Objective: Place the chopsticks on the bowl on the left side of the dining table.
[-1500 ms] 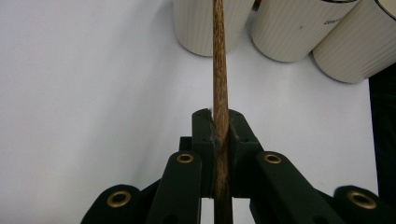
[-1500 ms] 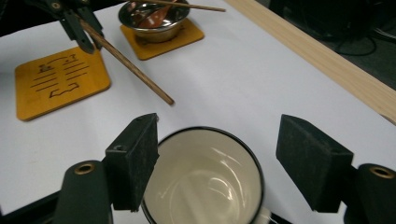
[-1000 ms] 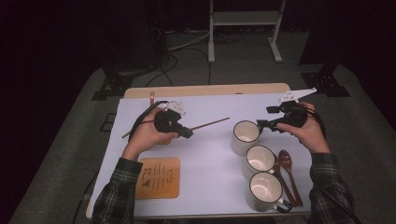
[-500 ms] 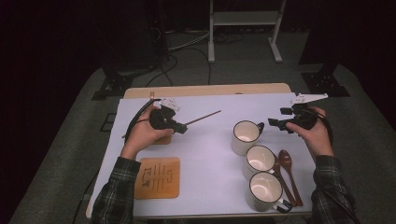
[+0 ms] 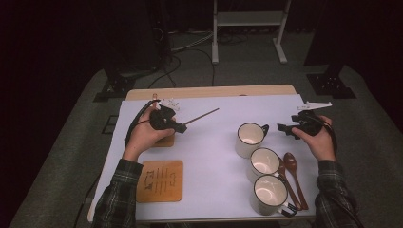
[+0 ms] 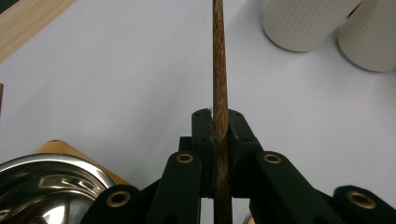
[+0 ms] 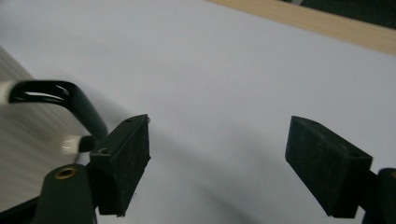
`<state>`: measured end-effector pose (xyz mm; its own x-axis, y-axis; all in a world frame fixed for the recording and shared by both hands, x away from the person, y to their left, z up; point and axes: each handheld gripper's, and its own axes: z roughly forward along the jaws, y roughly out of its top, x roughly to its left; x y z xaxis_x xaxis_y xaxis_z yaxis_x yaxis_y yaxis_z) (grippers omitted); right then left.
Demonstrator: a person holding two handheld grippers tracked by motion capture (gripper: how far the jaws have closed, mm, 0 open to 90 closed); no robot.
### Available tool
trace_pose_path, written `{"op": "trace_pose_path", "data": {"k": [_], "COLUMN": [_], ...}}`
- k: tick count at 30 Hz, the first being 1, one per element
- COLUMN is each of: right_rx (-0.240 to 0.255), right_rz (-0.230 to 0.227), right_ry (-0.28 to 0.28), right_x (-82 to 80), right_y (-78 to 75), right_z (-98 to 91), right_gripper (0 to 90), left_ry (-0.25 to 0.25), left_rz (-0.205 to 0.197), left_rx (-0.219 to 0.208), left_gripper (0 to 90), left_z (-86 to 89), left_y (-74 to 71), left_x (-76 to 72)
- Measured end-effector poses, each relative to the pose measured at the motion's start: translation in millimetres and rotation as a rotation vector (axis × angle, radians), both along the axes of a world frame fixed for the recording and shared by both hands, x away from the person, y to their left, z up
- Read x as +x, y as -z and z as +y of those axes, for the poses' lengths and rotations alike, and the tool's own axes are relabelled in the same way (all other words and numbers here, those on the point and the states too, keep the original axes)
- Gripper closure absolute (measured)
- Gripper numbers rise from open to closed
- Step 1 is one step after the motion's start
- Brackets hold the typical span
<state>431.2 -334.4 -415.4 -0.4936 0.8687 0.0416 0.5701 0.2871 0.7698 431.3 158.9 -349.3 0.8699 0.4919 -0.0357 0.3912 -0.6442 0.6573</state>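
My left gripper [image 5: 179, 127] [image 6: 220, 127] is shut on a thin brown wooden stick [image 5: 202, 116] [image 6: 218, 56], which points over the white sheet towards the mugs. A steel bowl [image 6: 44, 184] on a wooden coaster [image 5: 165, 141] lies just below that gripper. Three cream mugs stand in a row on the right. Beside the black handle [image 5: 264, 127] [image 7: 63, 95] of the far mug [image 5: 249, 138] hovers my right gripper [image 5: 284, 128] [image 7: 217, 163], open with only the sheet between its pads. The handle is just outside its left pad.
The middle mug [image 5: 263, 164] and near mug [image 5: 270, 194] stand close to the table's front right, with two wooden spoons [image 5: 292, 173] alongside. A patterned wooden coaster [image 5: 160, 180] lies front left. The white sheet [image 5: 214, 152] covers the wooden table [image 5: 209, 91].
My right gripper has drawn to the right and sunk towards the table, still open. The left hand stayed put, and the stick's far tip has swung a little away from the mugs.
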Motion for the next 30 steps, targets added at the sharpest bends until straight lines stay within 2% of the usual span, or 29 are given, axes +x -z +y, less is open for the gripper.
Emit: {"op": "trace_pose_path", "data": {"k": [6,16,23,30], "right_rx": [-0.031,-0.077,-0.082,-0.054], "right_rz": [0.033,0.084,0.072,0.039], "right_ry": [0.053,0.083,0.099,0.112], "right_x": [2.8,5.6,5.1,1.6], "right_y": [18.0,40.1,43.9,48.5], "right_z": [-2.1,1.4,3.0,1.9], "right_gripper": [19.8,18.4,17.3,16.5], "left_ry": [-0.024,-0.062,-0.089,-0.119], "left_rz": [0.003,-0.002,-0.003,-0.008], "left_rx": [-0.006,-0.009,-0.008,-0.004], "left_gripper": [84.0,84.0,84.0,84.0], "left_z": [6.8,21.5,30.9,42.9], "left_y": [0.7,1.9,2.7,4.3], "left_x": [3.6,10.6,14.7,21.7]}}
